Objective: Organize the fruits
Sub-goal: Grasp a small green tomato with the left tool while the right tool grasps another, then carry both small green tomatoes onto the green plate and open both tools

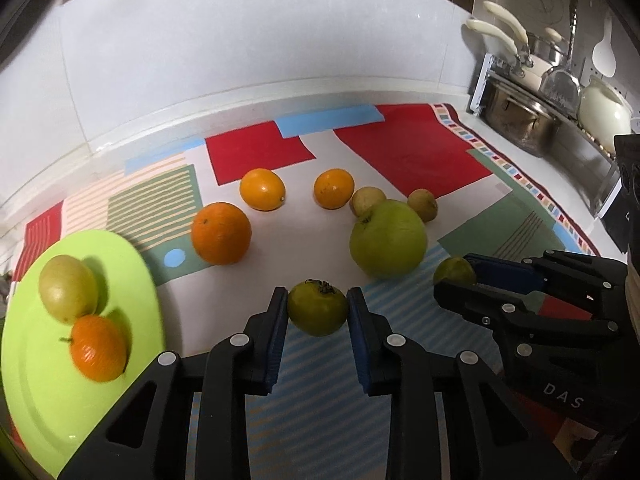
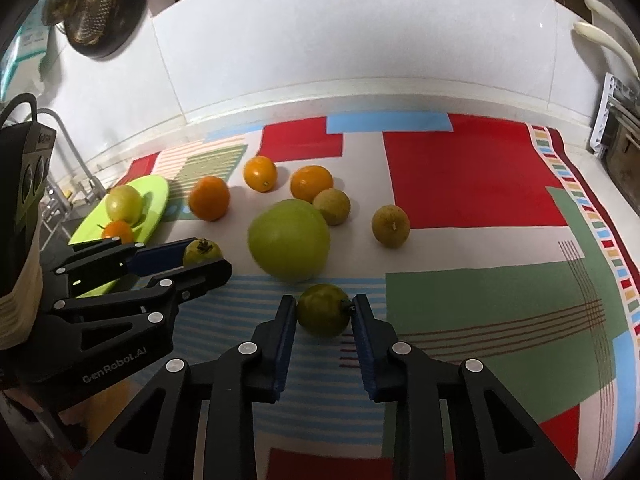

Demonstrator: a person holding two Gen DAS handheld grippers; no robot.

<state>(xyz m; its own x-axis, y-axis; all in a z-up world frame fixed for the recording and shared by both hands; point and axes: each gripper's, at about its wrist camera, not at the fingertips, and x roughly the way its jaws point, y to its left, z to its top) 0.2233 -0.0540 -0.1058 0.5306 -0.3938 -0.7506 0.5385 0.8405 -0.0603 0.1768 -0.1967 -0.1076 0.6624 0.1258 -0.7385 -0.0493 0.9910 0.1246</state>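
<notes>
My left gripper (image 1: 318, 302) is shut on a small green fruit with a dark stem (image 1: 317, 309), just above the mat. My right gripper (image 2: 324, 310) is shut on another small green fruit (image 2: 323, 309). Each gripper shows in the other's view, the right one (image 1: 460, 280) and the left one (image 2: 208, 256). A lime-green plate (image 1: 48, 392) at the left holds a yellow-green fruit (image 1: 68, 294) and a small orange (image 1: 98, 347). A large green apple (image 1: 387, 238), three oranges (image 1: 221, 233) and two brownish fruits (image 1: 422, 205) lie on the mat.
A patterned mat (image 2: 472, 176) covers the counter below a white tiled wall. Pots and a rack (image 1: 532, 120) stand at the right. A faucet and sink edge (image 2: 68, 168) lie beyond the plate at the left. A strainer (image 2: 96, 4) hangs on the wall.
</notes>
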